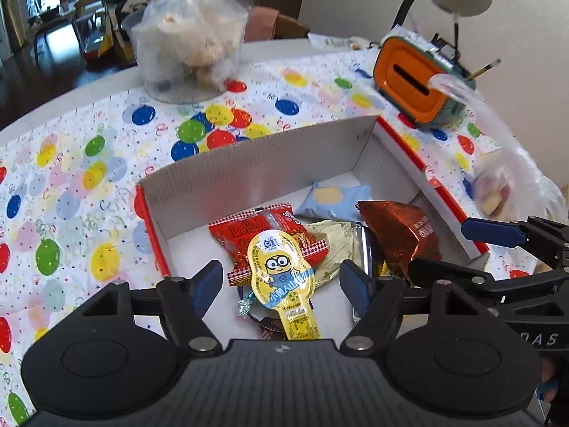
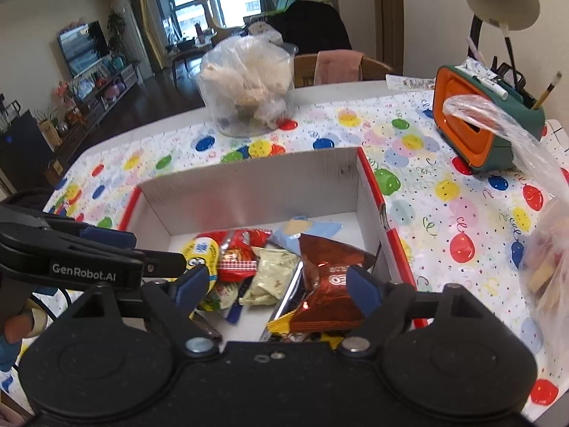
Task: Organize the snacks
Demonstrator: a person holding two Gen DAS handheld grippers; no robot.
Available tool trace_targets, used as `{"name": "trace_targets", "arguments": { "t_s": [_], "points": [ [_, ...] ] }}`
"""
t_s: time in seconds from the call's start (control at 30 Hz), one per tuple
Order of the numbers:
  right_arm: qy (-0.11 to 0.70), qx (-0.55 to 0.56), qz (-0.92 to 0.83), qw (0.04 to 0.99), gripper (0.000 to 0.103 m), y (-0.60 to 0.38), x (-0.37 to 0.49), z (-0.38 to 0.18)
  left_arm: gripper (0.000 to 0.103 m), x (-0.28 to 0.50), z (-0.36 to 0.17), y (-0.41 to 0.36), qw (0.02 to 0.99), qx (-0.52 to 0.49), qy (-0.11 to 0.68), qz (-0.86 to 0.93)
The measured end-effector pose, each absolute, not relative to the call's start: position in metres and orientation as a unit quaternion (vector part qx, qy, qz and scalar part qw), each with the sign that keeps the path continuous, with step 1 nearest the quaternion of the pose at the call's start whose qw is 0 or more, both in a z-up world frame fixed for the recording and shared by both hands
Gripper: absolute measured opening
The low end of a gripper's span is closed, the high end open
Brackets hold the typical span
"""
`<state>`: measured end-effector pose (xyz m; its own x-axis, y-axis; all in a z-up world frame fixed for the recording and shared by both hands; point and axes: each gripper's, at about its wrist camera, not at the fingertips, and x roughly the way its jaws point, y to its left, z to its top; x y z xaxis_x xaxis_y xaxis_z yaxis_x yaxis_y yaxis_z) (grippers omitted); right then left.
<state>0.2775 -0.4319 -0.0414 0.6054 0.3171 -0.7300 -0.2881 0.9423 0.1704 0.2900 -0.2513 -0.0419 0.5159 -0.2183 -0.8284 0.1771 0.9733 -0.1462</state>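
Heads up, both your left gripper (image 1: 279, 286) and right gripper (image 2: 277, 284) hang jaws apart, empty, over the box (image 1: 249, 156), so dipping low could scatter that loose snack pile (image 1: 302, 249).

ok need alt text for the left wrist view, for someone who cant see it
The open left gripper hangs over a red-edged cardboard box of snacks, a yellow cartoon packet between its fingers, unpinched. The box sits on a balloon-print tablecloth; the right gripper reaches in from the right.
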Motion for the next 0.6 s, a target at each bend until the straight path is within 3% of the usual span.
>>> {"name": "trace_targets", "arguments": {
  "t_s": [0.6],
  "points": [
    [0.357, 0.049, 0.136, 0.923, 0.103, -0.393, 0.211, -0.006, 0.084, 0.225, -0.002, -0.201, 0.895, -0.024, 0.417, -0.156]
  ]
}}
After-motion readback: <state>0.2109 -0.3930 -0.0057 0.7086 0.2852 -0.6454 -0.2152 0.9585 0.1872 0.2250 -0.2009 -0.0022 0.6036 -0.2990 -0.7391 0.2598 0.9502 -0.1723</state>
